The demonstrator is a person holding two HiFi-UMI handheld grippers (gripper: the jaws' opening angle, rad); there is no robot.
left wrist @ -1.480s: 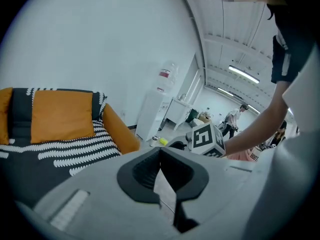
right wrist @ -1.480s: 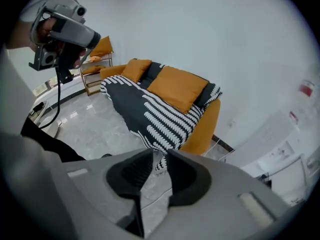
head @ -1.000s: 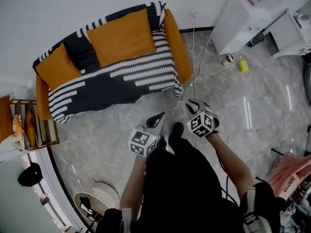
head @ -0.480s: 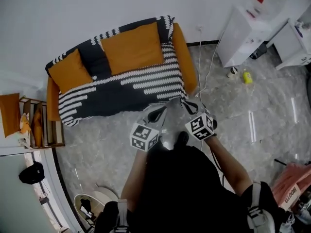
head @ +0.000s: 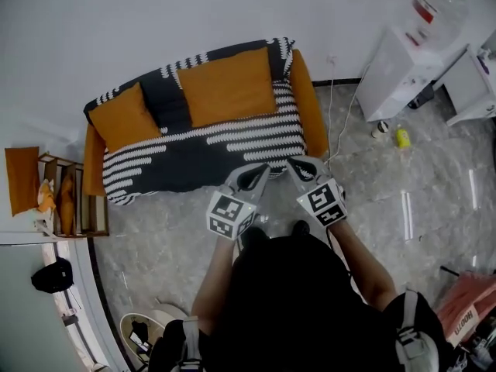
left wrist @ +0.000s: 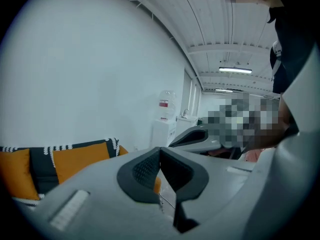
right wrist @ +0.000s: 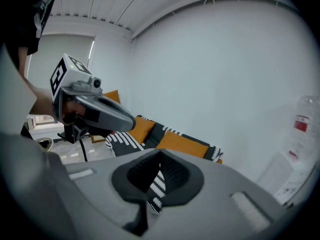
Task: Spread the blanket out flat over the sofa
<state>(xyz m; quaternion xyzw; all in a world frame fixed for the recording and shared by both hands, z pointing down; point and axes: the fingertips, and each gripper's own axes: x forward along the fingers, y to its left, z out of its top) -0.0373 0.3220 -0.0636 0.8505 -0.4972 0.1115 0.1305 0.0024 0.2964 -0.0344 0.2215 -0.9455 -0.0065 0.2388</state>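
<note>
Both grippers were held up in front of the sofa (head: 316, 122), with the black-and-white striped blanket (head: 209, 149) just ahead of and below their tips. It was draped over the seat and backrest, its front edge hanging down the sofa front. Two orange cushions (head: 229, 86) sat on it, further ahead against the backrest. The left gripper (left wrist: 160, 150) had its pads pressed together with nothing between them; only the orange sofa arm and the floor (head: 170, 231) showed through the slot below the tips. The right gripper (right wrist: 160, 155) had just been closing and its pads now met tip to tip. Blanket stripes showed in the slot under the tips, which probably was the cloth beyond seen through the gap and not a pinch. The blanket already looked mostly flat, so likely only touch-up was left. It looked like soft, limp knit, fairly light: it would sag and bunch when lifted, and drag over the upholstery rather than slide. The cushions likely pinned the back part. The best hold seemed to be the hanging front edge or the corner nearest the right gripper, pinching a fold and pulling gently.
</note>
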